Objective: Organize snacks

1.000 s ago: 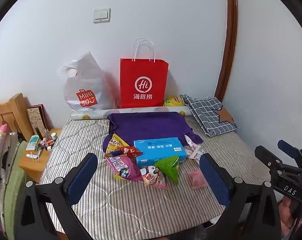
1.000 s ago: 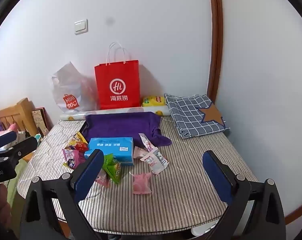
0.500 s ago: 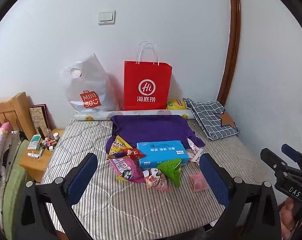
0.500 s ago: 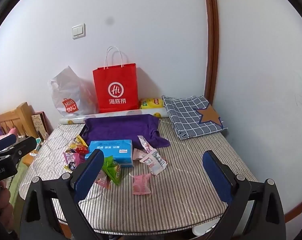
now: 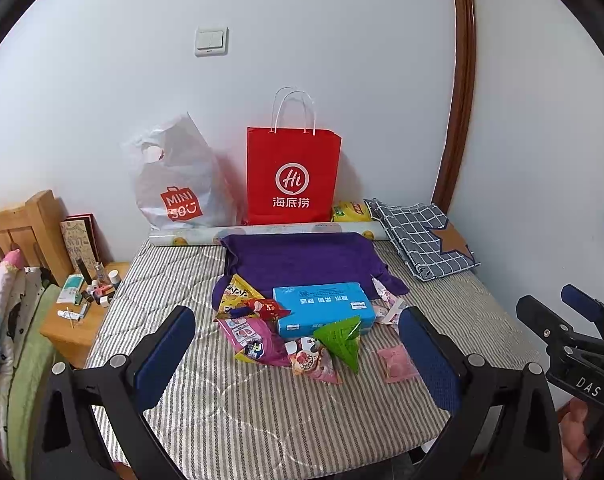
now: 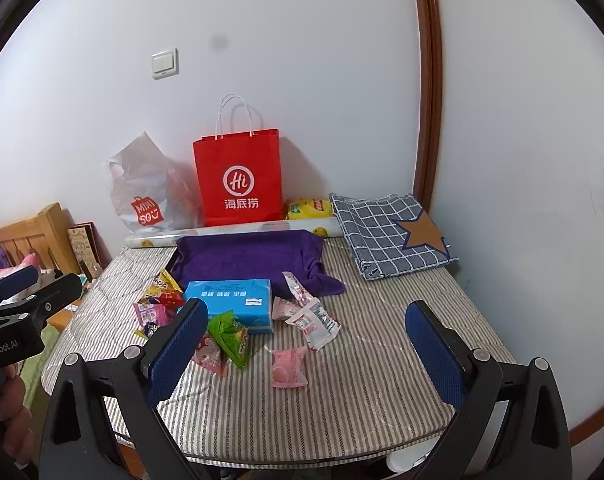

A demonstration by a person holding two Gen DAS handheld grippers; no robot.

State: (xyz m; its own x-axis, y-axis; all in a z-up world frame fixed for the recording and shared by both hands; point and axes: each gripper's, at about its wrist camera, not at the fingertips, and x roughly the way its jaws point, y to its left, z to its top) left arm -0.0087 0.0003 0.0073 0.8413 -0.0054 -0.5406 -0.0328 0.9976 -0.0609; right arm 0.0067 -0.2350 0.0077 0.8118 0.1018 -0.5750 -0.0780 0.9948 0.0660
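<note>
Several snack packets lie around a blue box (image 5: 321,309) on the striped mattress (image 5: 262,412): a green pyramid packet (image 5: 341,340), a magenta packet (image 5: 254,342), a yellow packet (image 5: 236,292), a pale pink packet (image 5: 395,362) and white-pink sachets (image 6: 313,320). The blue box (image 6: 232,300), green packet (image 6: 230,336) and pink packet (image 6: 288,368) also show in the right wrist view. My left gripper (image 5: 298,346) is open and empty, held back above the near edge. My right gripper (image 6: 307,342) is open and empty, likewise held back.
A red paper bag (image 5: 292,176) and a white plastic bag (image 5: 174,184) stand against the wall. A purple cloth (image 5: 302,258) and a checked cloth (image 5: 421,240) lie behind the snacks. A wooden bedside table (image 5: 82,312) with small bottles stands at left.
Both grippers have tilted down slightly and drawn a little nearer the snacks, so the scene sits lower in both views. Nothing on the mattress has moved.
</note>
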